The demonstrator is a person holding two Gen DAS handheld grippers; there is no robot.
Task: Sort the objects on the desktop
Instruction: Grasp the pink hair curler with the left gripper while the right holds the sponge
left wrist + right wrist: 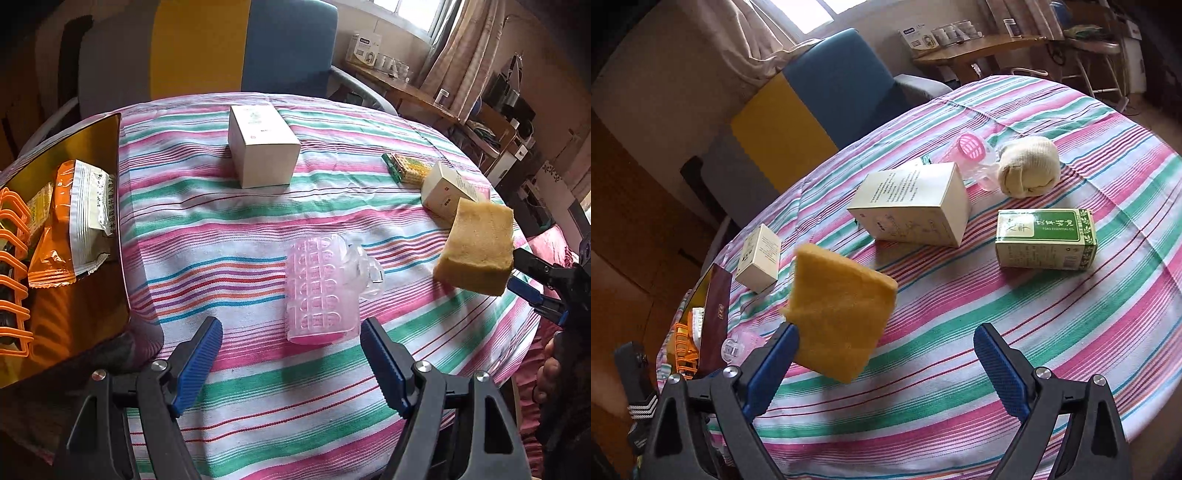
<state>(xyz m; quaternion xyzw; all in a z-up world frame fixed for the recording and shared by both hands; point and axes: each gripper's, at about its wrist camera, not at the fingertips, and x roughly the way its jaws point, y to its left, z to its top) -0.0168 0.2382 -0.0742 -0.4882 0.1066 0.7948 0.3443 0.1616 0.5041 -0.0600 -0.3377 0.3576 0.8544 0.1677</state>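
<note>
While the left gripper (291, 354) hovers with its jaws spread wide above the striped tablecloth (258, 206), a pink plastic cup (321, 288) lies on its side just ahead of the blue fingertips (201, 354), untouched. At the table's left edge stands a gold-lined box (92, 229) holding an orange snack packet (74, 218) and orange clips (14, 258). A white carton (262, 147) stands toward the far edge. The right gripper (882, 369) also has its jaws wide apart; a yellow sponge (838, 314) hangs in the air tilted, touching only the inner face of one finger, above the near-left part of the table. Farther across lie a large white carton (916, 206), a small white box (759, 258), a green box (1047, 240) and a rolled cream cloth (1028, 166) toward the right edge.
</note>
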